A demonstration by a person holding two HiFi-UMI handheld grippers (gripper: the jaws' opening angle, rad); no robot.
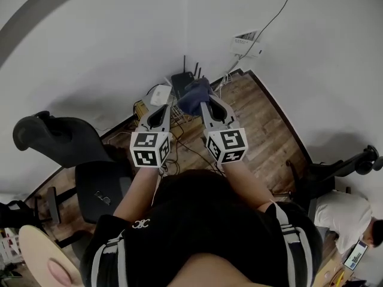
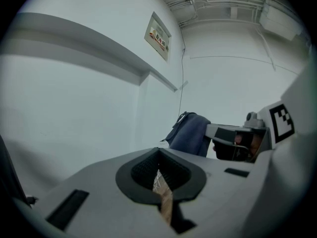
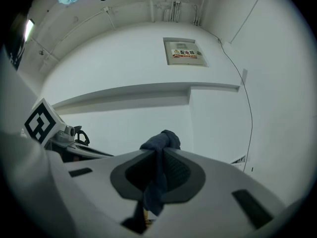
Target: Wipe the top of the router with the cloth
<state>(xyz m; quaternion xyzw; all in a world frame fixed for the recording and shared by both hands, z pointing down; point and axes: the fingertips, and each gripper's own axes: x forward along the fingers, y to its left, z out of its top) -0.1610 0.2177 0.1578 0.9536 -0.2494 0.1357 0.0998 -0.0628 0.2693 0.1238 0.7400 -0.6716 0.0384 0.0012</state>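
Approach step, as I judge it: the right gripper [image 3: 157, 155] clamps a crumpled dark blue cloth [image 3: 161, 141], the left gripper [image 2: 159, 151] is closed and empty, and next the cloth must come down onto the far black antennaed router [image 1: 182, 81].

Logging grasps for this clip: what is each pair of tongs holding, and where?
The right tongs pinch the cloth at a bunched fold; the left tongs are shut, empty.

My head view is softly, evenly lit: the white wall [image 1: 90, 46] is bright, with a faint grey shadow above the chair [image 1: 54, 139] at nine o'clock, and straight lines bow toward the rim. Both gripper views are dimmer and bluish, black-cornered and soft at six o'clock, where my cloth [image 3: 159, 148] shows dark.
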